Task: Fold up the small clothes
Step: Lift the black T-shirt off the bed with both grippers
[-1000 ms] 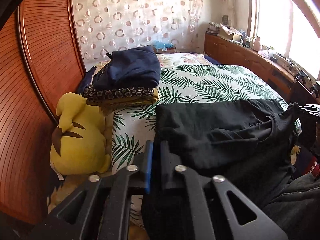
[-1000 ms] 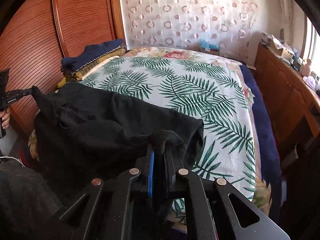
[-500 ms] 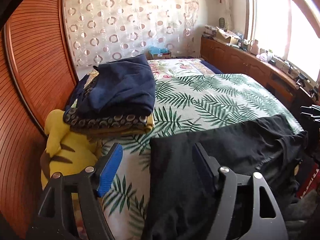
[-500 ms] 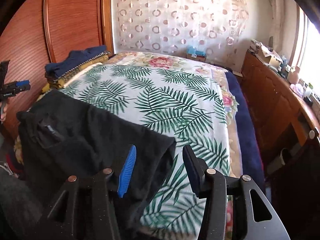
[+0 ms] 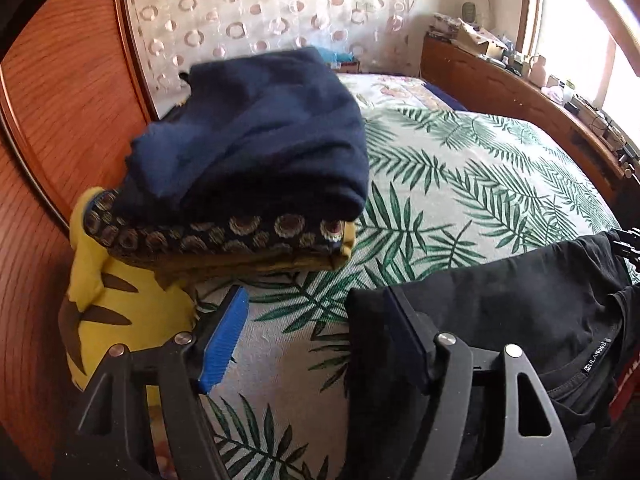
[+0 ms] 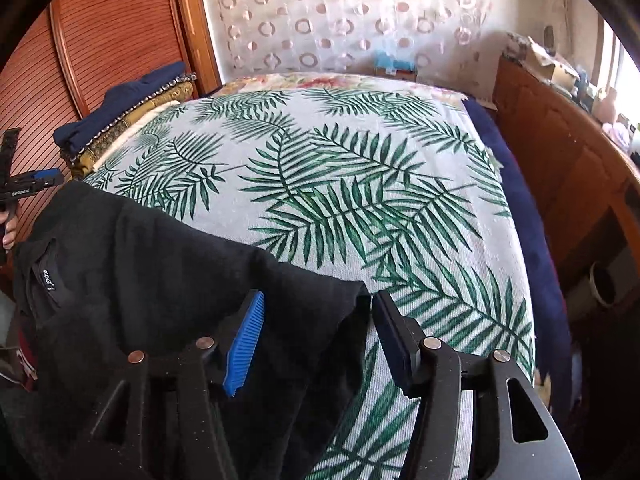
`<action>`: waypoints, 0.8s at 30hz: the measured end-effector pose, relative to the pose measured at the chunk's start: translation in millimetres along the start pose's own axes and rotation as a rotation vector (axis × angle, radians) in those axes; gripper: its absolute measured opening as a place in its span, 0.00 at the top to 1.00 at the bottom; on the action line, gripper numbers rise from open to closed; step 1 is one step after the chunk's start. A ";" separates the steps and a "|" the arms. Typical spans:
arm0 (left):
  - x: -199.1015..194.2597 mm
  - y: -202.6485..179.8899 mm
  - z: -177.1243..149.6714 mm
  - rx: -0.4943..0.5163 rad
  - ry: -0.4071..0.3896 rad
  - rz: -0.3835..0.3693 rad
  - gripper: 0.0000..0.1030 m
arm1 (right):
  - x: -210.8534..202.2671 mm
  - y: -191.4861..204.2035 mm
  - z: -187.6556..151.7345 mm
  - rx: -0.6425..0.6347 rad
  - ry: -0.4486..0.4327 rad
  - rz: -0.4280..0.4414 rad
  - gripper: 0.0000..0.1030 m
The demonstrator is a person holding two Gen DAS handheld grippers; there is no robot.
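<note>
A black T-shirt (image 6: 168,272) is lying across the near edge of the bed (image 6: 360,184), roughly at six to eight o'clock in the right wrist view, and it is hanging partly over the side rather than sitting as a neat packet, so the folding of this piece is looking unfinished. A stack of folded clothes (image 5: 240,176), navy on top of patterned and mustard layers, is sitting at ten o'clock in the left wrist view, suggesting that some garments are already done. The left tool (image 5: 316,336) is standing released, its jaws wide apart over bare bedspread with the shirt's corner lying just against the right-hand jaw. The right tool (image 6: 320,336) is opening, its jaws parting around the shirt's other corner, which is lying between them without being pinched. The left wrist view is alone in showing a yellow plush toy (image 5: 120,312) beside the stack and the shirt's neck label close up. The right wrist view is alone in showing the wide empty stretch of bedspread and a person's hand (image 6: 9,228) gripping the other tool at nine o'clock.
</note>
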State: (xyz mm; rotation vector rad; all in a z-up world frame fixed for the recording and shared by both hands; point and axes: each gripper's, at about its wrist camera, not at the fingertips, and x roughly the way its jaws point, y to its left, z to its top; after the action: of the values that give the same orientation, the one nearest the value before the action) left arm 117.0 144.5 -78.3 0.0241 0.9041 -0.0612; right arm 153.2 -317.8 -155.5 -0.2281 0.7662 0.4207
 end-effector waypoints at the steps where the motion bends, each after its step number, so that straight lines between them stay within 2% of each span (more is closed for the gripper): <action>1: 1.5 -0.2 -1.9 -0.004 0.006 -0.013 0.31 | 1.0 -1.1 0.1 0.000 0.000 -0.001 0.44; 5: 6.4 -6.2 -10.2 -0.009 0.029 -0.089 0.31 | 3.3 1.8 -0.8 -0.008 -0.002 -0.011 0.44; 6: 7.3 -9.1 -12.7 -0.002 0.032 -0.097 0.37 | 3.5 3.6 -1.0 -0.012 -0.003 -0.010 0.44; 8: 12.4 -15.5 -15.7 0.023 0.060 -0.066 0.40 | 4.9 5.6 -2.0 -0.025 -0.003 -0.008 0.44; 11: 15.1 -17.8 -16.1 0.023 0.074 -0.067 0.40 | 9.3 9.2 -1.5 -0.057 0.006 -0.014 0.44; 13: 14.6 -18.2 -15.0 0.020 0.079 -0.087 0.48 | 9.9 9.5 -0.8 -0.062 0.012 -0.011 0.45; 17: 12.5 -24.1 -13.5 0.045 0.084 -0.112 0.60 | 10.8 13.4 1.4 -0.082 0.016 0.005 0.60; 20: 12.3 -31.1 -10.4 0.053 0.084 -0.148 0.81 | 8.8 14.6 0.7 -0.087 0.016 0.040 0.78; 21: 10.1 -33.6 -11.0 0.058 0.080 -0.159 0.88 | 9.0 15.5 0.3 -0.088 0.015 0.054 0.82; 24: -9.7 -43.7 -13.0 0.081 0.026 -0.143 0.91 | 2.0 19.8 -4.1 -0.082 -0.014 0.050 0.85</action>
State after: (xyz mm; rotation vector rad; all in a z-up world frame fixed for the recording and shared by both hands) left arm 98.0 102.0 -78.5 0.0355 0.9279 -0.2308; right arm 143.1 -300.9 -160.7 -0.2830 0.7431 0.5014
